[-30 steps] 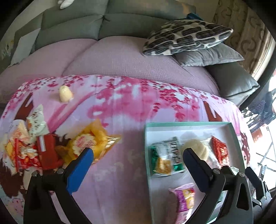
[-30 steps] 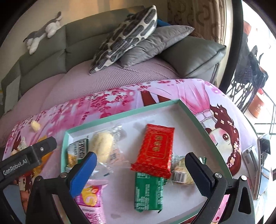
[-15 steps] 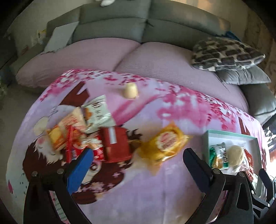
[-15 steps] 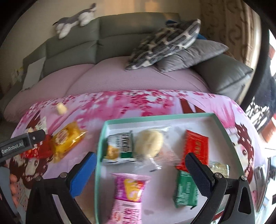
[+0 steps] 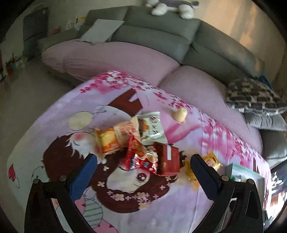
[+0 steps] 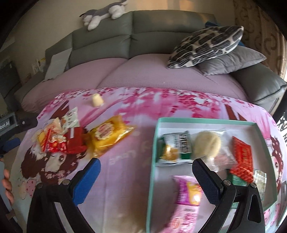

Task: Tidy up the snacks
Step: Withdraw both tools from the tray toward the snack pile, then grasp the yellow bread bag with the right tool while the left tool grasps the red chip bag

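Note:
A pile of snack packets (image 5: 141,143) lies on the pink cartoon cloth, straight ahead of my open left gripper (image 5: 143,172), which holds nothing. The pile has an orange bag (image 5: 118,136), a white packet (image 5: 152,125), a red wrapper (image 5: 141,159) and a dark red box (image 5: 168,161). A yellow packet (image 6: 107,136) lies to its right, and a small cream bun (image 6: 96,100) lies farther back. The mint-rimmed tray (image 6: 197,120) holds several snacks, a round pastry (image 6: 208,145) among them. My right gripper (image 6: 146,177) is open and empty above the tray's left edge.
A grey sofa with a pink cover (image 6: 143,75) runs behind the table. Patterned and grey cushions (image 6: 211,44) lie at its right end, a plush toy (image 6: 104,12) on its back. A hand (image 6: 7,182) shows at the left edge.
The left gripper has swung left, from the tray over to the snack pile. The right gripper has also turned left, so the tray now sits at its right.

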A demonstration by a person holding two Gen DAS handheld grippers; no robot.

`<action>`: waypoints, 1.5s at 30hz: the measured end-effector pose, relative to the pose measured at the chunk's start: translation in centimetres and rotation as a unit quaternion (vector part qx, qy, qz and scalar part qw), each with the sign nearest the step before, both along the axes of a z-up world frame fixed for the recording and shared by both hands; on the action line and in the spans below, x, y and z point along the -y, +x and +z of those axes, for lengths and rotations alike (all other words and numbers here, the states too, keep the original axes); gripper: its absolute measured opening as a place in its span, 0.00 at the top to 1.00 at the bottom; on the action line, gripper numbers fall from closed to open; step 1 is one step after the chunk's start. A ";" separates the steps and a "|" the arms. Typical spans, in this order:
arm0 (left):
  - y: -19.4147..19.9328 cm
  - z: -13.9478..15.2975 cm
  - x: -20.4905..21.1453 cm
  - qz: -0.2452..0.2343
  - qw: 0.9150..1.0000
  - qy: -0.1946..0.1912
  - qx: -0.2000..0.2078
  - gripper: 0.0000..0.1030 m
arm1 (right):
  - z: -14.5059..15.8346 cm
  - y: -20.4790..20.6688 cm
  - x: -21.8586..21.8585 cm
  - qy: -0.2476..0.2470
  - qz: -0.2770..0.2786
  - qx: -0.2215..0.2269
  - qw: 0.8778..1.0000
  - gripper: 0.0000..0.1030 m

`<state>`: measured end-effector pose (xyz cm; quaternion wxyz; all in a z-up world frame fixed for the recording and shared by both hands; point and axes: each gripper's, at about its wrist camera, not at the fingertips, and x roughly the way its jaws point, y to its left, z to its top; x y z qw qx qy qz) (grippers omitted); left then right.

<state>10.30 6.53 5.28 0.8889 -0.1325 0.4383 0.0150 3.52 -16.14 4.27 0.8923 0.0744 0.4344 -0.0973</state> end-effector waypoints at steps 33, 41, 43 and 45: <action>4.0 -3.9 -4.3 -0.035 0.997 -0.066 0.013 0.00 | -3.0 4.3 -2.8 0.097 -0.018 0.002 0.995 0.00; 5.1 -5.3 -3.6 -0.031 0.999 -0.026 -0.032 0.00 | -1.0 8.3 -2.4 0.124 -0.025 -0.019 0.992 0.00; 5.2 -6.0 -3.7 -0.029 0.998 -0.033 -0.044 0.00 | -0.7 9.4 -2.4 0.120 -0.029 -0.026 0.992 0.00; 5.3 -6.4 -3.5 -0.028 0.998 -0.033 -0.053 0.00 | -0.7 10.3 -2.5 0.111 -0.037 -0.033 0.993 0.00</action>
